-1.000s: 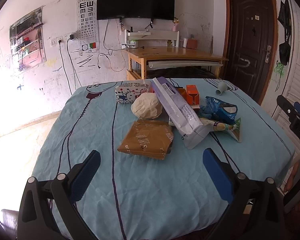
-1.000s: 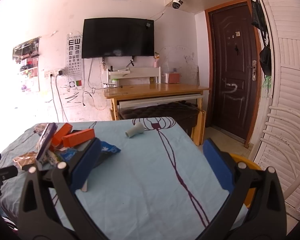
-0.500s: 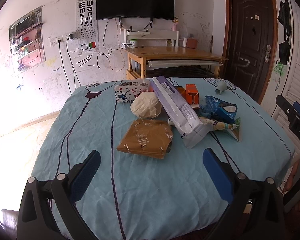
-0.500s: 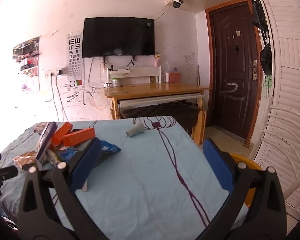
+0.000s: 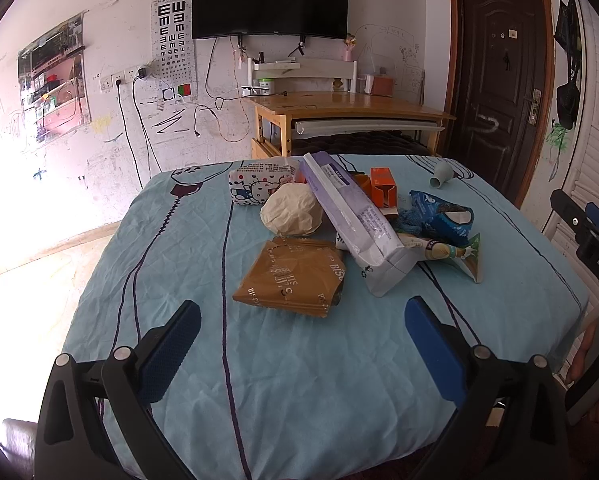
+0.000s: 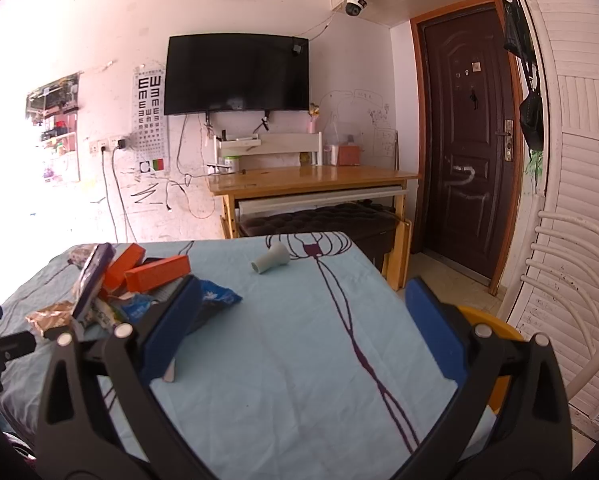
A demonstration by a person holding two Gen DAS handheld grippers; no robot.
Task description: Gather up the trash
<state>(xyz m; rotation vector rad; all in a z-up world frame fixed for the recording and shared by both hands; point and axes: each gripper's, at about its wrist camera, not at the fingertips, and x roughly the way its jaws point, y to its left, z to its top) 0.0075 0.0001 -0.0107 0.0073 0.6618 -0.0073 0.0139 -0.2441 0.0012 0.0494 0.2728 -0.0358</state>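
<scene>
Trash lies heaped on the far half of the tabletop (image 5: 299, 360), which carries a light blue cloth with dark line drawings. In the left wrist view, a brown biscuit wrapper (image 5: 291, 278) sits nearest, at 12 o'clock from the left tongs (image 5: 299, 340) and apart from them. Just beyond it lies a crumpled cream paper ball (image 5: 292, 214); at 1 o'clock a long purple-and-white pack (image 5: 351, 220) leans across the heap. Right of the pack are an orange carton (image 5: 383, 187), a blue snack bag (image 5: 443, 216) and a green-tipped wrapper (image 5: 455, 256). A cartoon-printed tissue pack (image 5: 255, 186) stands behind the ball. A grey cup (image 5: 441, 174) lies on its side at the far right, apart from the heap.

Left tongs: jaws wide, holding nothing. Right tongs (image 6: 299, 330): jaws wide, empty, over bare cloth, with the heap at 10 o'clock.
</scene>
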